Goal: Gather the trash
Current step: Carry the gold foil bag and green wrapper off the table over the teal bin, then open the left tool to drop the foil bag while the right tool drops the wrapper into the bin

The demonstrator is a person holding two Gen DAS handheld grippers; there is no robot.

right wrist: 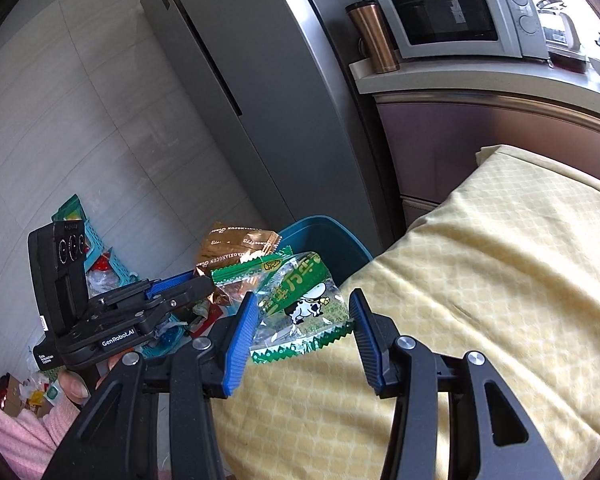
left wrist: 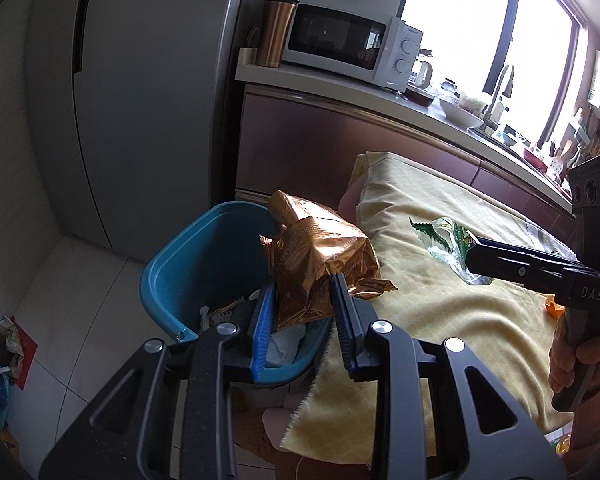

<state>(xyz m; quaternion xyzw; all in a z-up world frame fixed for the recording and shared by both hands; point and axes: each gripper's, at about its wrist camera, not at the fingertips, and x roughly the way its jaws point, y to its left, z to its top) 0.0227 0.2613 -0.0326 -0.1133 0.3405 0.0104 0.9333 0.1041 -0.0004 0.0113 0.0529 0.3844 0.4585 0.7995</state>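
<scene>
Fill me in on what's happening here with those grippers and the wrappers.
A person is clearing snack wrappers off a table with a yellow cloth. The left gripper is shut on a crumpled bronze wrapper, held over the blue bin. The right gripper is shut on a green-and-clear cow-print wrapper above the table's edge, beside the bin.

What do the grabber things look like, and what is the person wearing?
Each grabber is black with two flat blue ribbed pads and round silver bolts. The left gripper has white "GenRobot.AI" lettering and a black box with three round lenses. The right gripper has a handle marked "DAS" and the same kind of box. A fuzzy pink sleeve covers the left arm.
</scene>
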